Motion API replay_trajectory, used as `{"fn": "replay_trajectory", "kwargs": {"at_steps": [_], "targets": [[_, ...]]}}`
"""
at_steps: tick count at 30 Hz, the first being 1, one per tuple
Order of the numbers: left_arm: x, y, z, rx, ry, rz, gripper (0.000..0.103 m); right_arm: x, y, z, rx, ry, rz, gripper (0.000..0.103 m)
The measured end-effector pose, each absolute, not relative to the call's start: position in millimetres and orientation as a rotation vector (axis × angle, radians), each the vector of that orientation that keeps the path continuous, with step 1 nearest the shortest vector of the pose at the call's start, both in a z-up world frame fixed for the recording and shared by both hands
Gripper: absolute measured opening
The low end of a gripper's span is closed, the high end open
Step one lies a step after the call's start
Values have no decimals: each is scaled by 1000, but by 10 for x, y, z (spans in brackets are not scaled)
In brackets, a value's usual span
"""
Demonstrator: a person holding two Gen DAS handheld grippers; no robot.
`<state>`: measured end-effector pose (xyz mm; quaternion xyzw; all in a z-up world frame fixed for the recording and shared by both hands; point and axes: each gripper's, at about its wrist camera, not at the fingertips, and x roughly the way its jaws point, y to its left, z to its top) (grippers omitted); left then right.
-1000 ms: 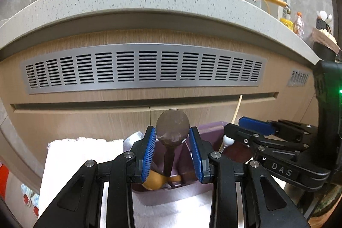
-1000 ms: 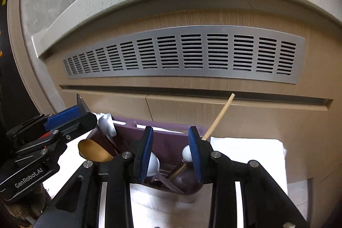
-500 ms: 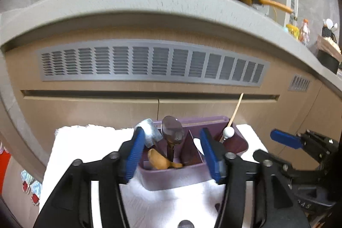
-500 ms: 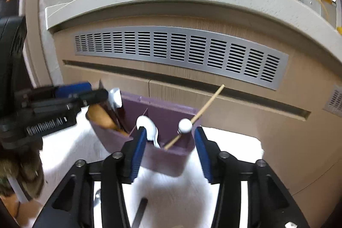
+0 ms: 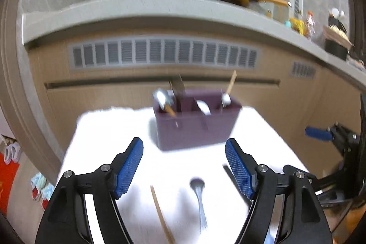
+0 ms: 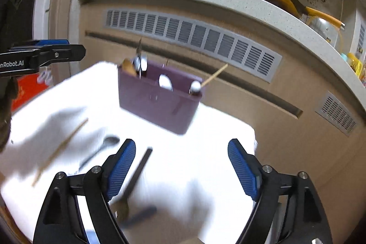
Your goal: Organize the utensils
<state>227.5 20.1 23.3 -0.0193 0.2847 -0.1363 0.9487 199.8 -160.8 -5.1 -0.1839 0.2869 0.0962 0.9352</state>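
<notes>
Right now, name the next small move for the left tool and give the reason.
Probably lower the left tool onto the metal spoon lying loose on the white cloth. Its jaws, which have just been opening, stand empty, and the purple holder already holds other utensils.

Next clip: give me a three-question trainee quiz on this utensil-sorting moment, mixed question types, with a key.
1. True or false: the left gripper holds a spoon.
2. Multiple choice: the thin wooden stick with a white ball on it stands in which end of the purple organizer, seen from the right wrist camera? A. left end B. middle C. right end
3. Short answer: name two loose utensils lying on the white cloth in front of the organizer.

Key
1. False: both the left gripper and the right gripper have just been opening, and nothing is between their jaws.
2. C
3. A metal spoon and a wooden chopstick.
</notes>
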Motion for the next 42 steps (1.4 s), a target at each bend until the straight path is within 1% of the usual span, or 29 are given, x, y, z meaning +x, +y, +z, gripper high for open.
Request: {"fn": "replay_trajectory", "kwargs": {"at_steps": [1, 5, 8, 10, 12, 15, 16, 17, 18, 19, 20, 23, 24, 27, 29, 31, 36, 39, 42], "targets": [[2266, 164, 151, -37, 608, -290, 75, 1956, -1617, -91, -386, 590, 197, 90], [2352, -51, -201, -1, 749, -343, 75, 1855, -1659, -215, -391, 604, 158, 91], [2439, -186, -425, 29, 831, -360, 71, 1792, -1722, -254, -350, 611, 158, 91], [2503, -242, -537, 30, 874, -371, 61, 1770, -1752, -291, -337, 624, 169, 91], [2583, -255, -609, 18, 911, -371, 57, 1761, -1767, -344, -332, 639, 175, 91], [2722, -232, -710, 2, 955, -345, 54, 1763, -1770, -438, -340, 663, 185, 88], [2768, -234, -738, 2, 966, -336, 53, 1766, -1768, -471, -339, 673, 193, 79], [2811, -236, -764, 3, 979, -327, 52, 1774, -1767, -503, -336, 687, 203, 65], [2841, -242, -789, 4, 986, -326, 52, 1794, -1771, -546, -325, 712, 218, 57], [2882, -251, -805, 4, 994, -324, 52, 1819, -1777, -589, -310, 739, 236, 45], [2915, -270, -819, 9, 1002, -321, 52, 1834, -1782, -623, -299, 756, 247, 41], [2978, -339, -859, 34, 1014, -322, 50, 1857, -1788, -720, -288, 781, 254, 41], [2995, -359, -878, 45, 1018, -322, 47, 1859, -1792, -741, -283, 788, 256, 41], [3039, -420, -905, 83, 1006, -308, 46, 1856, -1815, -774, -272, 799, 251, 41], [3035, -452, -908, 100, 998, -298, 43, 1849, -1828, -772, -268, 799, 244, 41], [3029, -451, -905, 108, 987, -292, 29, 1845, -1838, -761, -263, 798, 236, 41], [2910, -408, -857, 83, 941, -276, 29, 1837, -1826, -733, -260, 804, 229, 41], [2745, -305, -711, 37, 882, -275, 29, 1834, -1807, -710, -268, 804, 225, 42], [2451, -135, -477, -5, 784, -252, 29, 1828, -1789, -684, -272, 803, 222, 42]]}}
